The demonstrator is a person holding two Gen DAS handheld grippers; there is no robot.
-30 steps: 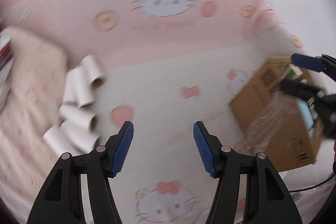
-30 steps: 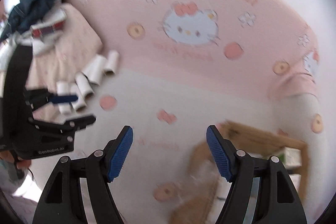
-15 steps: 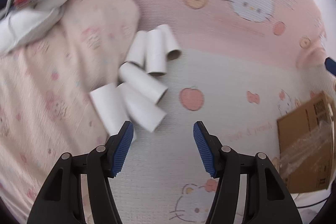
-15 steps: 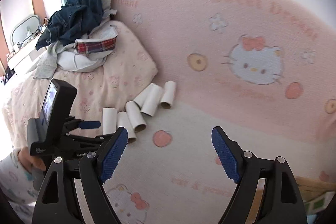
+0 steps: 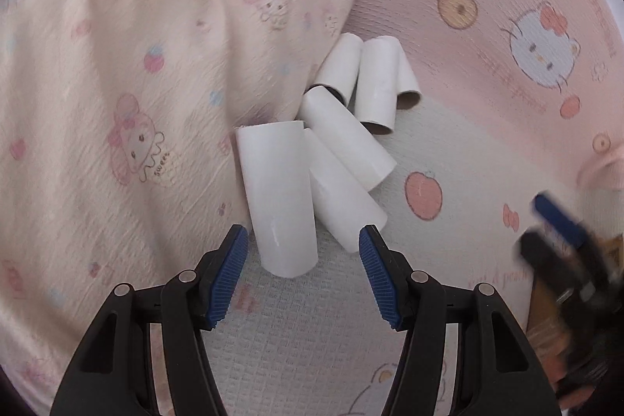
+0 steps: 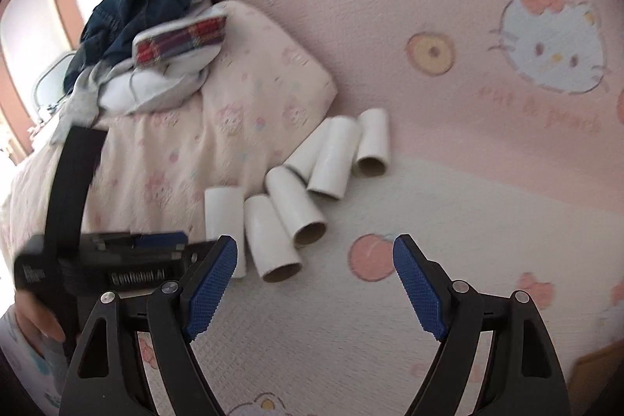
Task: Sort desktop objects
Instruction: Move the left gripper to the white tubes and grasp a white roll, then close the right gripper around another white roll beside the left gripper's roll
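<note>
Several white cardboard tubes lie in a loose heap on the pink cartoon-print bed mat (image 5: 448, 127), against a pale pink pillow (image 5: 117, 96). The nearest tube (image 5: 279, 197) lies just ahead of my left gripper (image 5: 303, 246), which is open and empty, its blue pads either side of the tube's near end. My right gripper (image 6: 315, 266) is open and empty, a little right of the heap; the nearest tube there (image 6: 271, 238) lies just beyond its left pad. The left gripper shows in the right wrist view (image 6: 117, 260), low at the left of the tubes.
A heap of clothes (image 6: 148, 26), dark blue, grey and plaid, lies on the pillow (image 6: 234, 112) at the back left. A corner of a brown cardboard box (image 6: 600, 369) shows at the lower right. The right gripper appears blurred in the left wrist view (image 5: 557, 244).
Both grippers have swung left, from the cardboard box toward the tubes. The left gripper has come close to the nearest tube. Both stay open.
</note>
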